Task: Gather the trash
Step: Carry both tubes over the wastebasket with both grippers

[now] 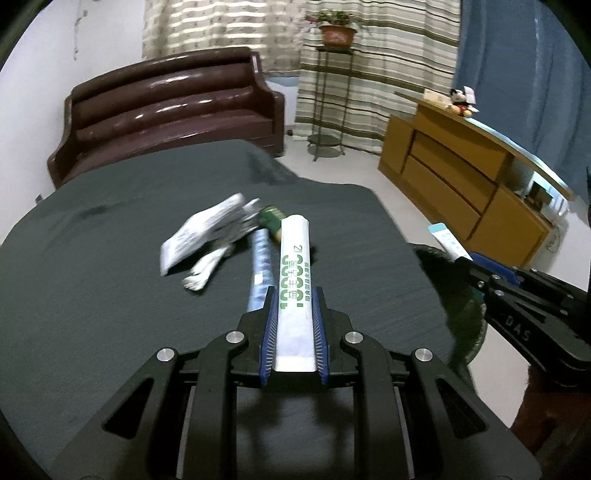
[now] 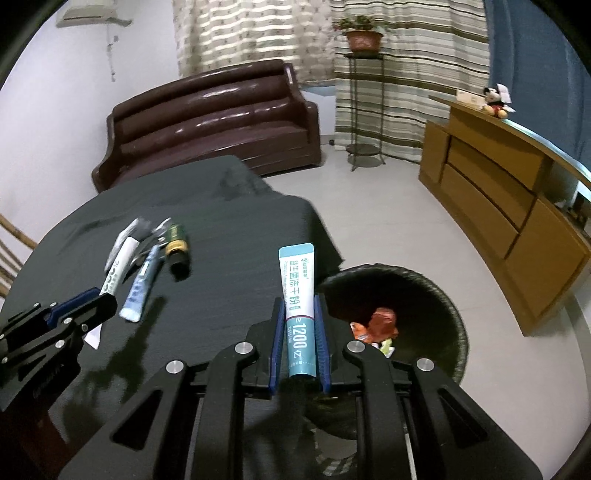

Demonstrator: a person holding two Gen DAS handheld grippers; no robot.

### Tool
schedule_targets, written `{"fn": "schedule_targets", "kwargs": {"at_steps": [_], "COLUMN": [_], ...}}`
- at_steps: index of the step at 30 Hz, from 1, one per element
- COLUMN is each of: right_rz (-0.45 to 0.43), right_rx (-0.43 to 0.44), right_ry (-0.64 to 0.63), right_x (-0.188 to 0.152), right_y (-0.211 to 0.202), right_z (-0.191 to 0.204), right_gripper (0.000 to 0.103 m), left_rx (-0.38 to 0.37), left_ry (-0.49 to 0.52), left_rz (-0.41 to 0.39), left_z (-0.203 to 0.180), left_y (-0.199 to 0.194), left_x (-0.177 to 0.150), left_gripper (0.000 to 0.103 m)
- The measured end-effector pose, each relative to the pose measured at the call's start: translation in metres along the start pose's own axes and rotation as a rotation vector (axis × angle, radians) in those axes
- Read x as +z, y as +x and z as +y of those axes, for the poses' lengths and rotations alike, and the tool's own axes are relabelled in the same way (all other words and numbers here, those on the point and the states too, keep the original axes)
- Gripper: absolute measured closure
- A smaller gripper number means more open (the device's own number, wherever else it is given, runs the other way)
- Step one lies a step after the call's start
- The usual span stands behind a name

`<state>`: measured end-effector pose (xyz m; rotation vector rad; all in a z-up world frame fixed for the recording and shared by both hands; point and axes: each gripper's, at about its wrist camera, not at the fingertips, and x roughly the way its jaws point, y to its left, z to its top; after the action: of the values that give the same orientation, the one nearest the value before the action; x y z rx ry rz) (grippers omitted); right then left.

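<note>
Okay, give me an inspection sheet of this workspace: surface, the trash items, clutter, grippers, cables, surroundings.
Surface: table under a dark cloth, wrinkled near its far edge.
Job's things: white sachet with green print in the left gripper; teal-and-white sachet in the right gripper; on the cloth a blue sachet, crumpled white wrappers and a small green-and-gold bottle; black trash bin beside the table, wrappers already inside.
Clutter: nothing seen.
Grippers: left gripper and right gripper, jaws shut on their sachets.
Cables: nothing seen.
Surroundings: brown leather sofa, potted plant on a metal stand, wooden cabinet with a plush toy, striped curtains.
</note>
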<state>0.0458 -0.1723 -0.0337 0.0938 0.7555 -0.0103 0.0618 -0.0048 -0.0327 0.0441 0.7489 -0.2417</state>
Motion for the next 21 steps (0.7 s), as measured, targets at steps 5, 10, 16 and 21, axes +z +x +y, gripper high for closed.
{"fn": "schedule_targets", "kwargs": {"at_steps": [5,10,16,21], "right_rz": [-0.009,-0.012,-0.016,-0.021], "right_rx": [-0.025,-0.044,-0.063,-0.076], "right_ry": [0.032,0.063,0.093,0.119], "right_x": [0.003,0.004,0.003,0.003], "right_y": [0.002,0.005,0.009,0.011], "right_z": [-0.023,-0.042,-0.057,-0.072], "right_gripper": [0.086,0.086,0.086,0.086], "left_rx": [-0.031,-0.052,-0.067,-0.073], "left_ry": [0.03,0.058,0.1,0.121], "left_rz": [0.001,0.005,0.01,0.02], "left_z": [-0.029,-0.053,-0.082,-0.098], "left_y": [0.014,0.027,0.041,0.054], "left_x": [0.009,0.015,0.019,0.024], "left_gripper": [0.085,0.085,0.085,0.085]}}
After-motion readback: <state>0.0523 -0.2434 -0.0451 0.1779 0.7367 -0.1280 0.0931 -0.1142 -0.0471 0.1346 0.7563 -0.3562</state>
